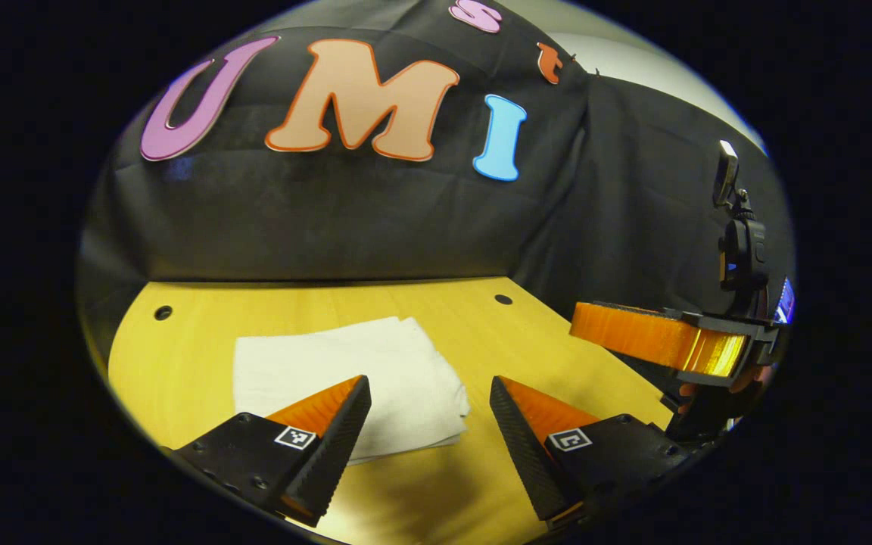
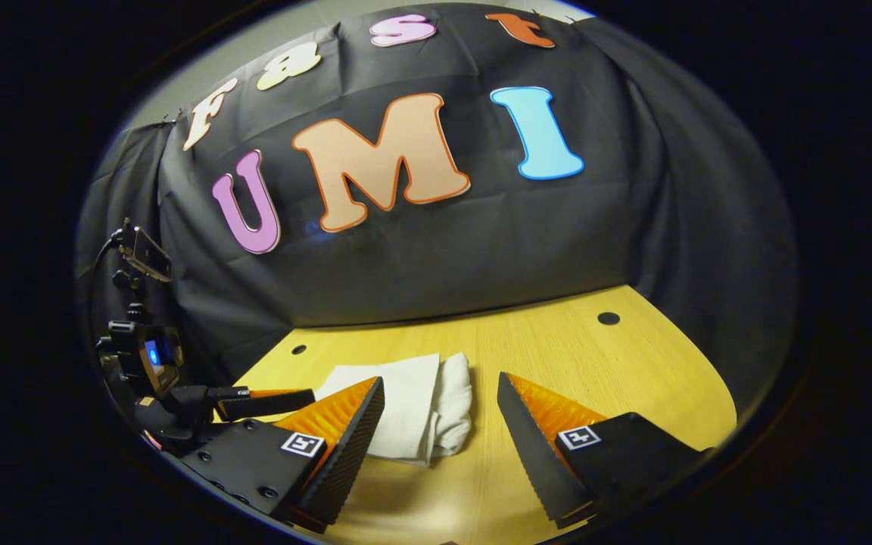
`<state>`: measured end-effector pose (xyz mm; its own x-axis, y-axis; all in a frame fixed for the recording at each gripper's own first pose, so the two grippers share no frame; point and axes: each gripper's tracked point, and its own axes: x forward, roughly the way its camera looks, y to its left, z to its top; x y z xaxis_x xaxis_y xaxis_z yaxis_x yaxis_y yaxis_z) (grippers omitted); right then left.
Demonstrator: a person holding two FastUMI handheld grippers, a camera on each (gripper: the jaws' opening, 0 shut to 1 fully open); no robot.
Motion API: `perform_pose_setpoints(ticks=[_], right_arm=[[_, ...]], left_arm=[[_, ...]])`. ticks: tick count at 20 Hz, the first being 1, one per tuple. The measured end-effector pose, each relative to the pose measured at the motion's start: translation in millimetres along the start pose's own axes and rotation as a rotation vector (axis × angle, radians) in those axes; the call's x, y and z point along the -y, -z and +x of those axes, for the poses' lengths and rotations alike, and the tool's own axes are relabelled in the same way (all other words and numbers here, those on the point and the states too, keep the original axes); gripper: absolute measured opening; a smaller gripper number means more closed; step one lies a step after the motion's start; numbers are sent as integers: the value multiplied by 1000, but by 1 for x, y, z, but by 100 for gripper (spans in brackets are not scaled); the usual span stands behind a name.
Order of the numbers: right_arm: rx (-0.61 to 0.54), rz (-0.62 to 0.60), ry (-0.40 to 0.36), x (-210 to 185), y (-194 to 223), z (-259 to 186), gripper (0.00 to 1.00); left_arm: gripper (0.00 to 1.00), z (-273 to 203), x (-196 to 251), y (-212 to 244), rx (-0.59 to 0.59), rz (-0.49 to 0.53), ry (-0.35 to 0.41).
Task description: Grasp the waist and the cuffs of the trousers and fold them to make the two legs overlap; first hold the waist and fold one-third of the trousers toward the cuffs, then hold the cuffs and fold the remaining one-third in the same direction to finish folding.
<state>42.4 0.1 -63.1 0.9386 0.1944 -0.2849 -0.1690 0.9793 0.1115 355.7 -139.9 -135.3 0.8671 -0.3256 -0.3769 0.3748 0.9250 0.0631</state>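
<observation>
The white trousers (image 1: 345, 378) lie folded into a compact, roughly square stack on the yellow wooden table (image 1: 542, 333). In the left gripper view, my left gripper (image 1: 430, 393) hovers open just in front of the stack, nothing between its fingers. The right gripper (image 1: 655, 337) shows at the right of that view, held by a hand above the table's edge. In the right gripper view the folded trousers (image 2: 413, 412) lie just ahead of my right gripper (image 2: 440, 393), which stands open and empty. The left gripper (image 2: 254, 401) appears at the left there, beside the stack.
The booth's black cloth wall (image 1: 375, 219) closes the table's back and sides. Small round holes (image 1: 163, 312) mark the tabletop near the back corners, with another hole (image 2: 608, 318) at the back right. Bare tabletop (image 2: 618, 378) lies to the right of the trousers.
</observation>
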Motion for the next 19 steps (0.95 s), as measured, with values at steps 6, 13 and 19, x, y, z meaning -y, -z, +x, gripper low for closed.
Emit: perform_pose_setpoints(ticks=[6,13,19], right_arm=[[107,-24,-26,-26,-19,-14,96],[114,-45,9,-29,-12,-29,96],[86,-72,51,-24,-4,-35,96]], left_arm=[[95,-53,-61,-7,40,-26,-173],[95,-86,-98,1,61,-92,-261],[95,-87,-107,-1,64,-88,-268]])
